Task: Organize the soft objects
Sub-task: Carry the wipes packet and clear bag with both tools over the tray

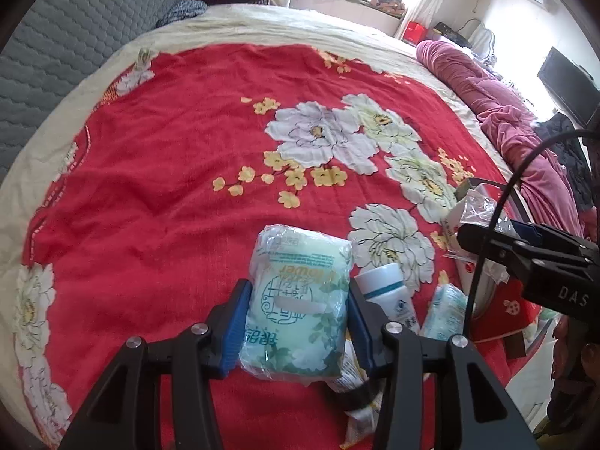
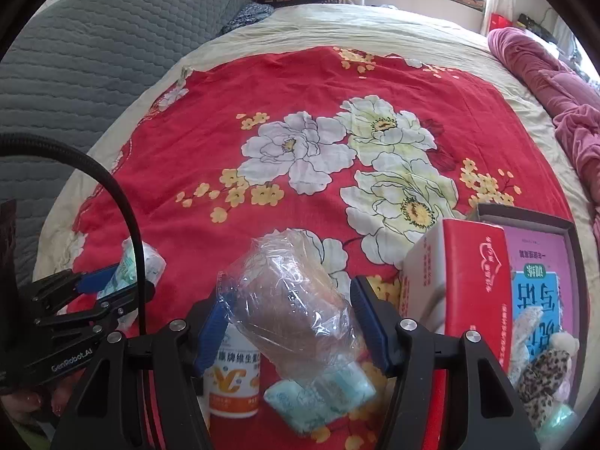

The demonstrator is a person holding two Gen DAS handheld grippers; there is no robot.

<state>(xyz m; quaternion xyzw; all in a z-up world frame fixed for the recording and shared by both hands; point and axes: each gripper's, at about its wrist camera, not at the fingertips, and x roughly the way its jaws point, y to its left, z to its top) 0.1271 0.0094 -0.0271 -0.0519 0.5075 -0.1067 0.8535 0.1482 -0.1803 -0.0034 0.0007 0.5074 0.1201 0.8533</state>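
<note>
Near the front edge of the red flowered bedspread [image 1: 157, 157], both hands are mid-pick. The left gripper [image 1: 296, 322] has its blue pads pressed on a pale green plastic-wrapped soft tissue pack [image 1: 300, 300], partly open around its width; the pack's upside-down print ends in "ower", with Chinese characters I cannot read. The right gripper [image 2: 292, 322] stands wider, clamped on a crinkled clear plastic bag [image 2: 296, 300] whose contents are unclear.

By my reading, sorting is under way, and the next move calls for carrying each soft item to its place, perhaps the dark-rimmed tray [image 2: 532, 217] at the right edge, without squeezing harder.

A white orange-labelled bottle [image 2: 234, 386] bears Chinese text; the grippers read "DAS" and "GenRobot.AI".
</note>
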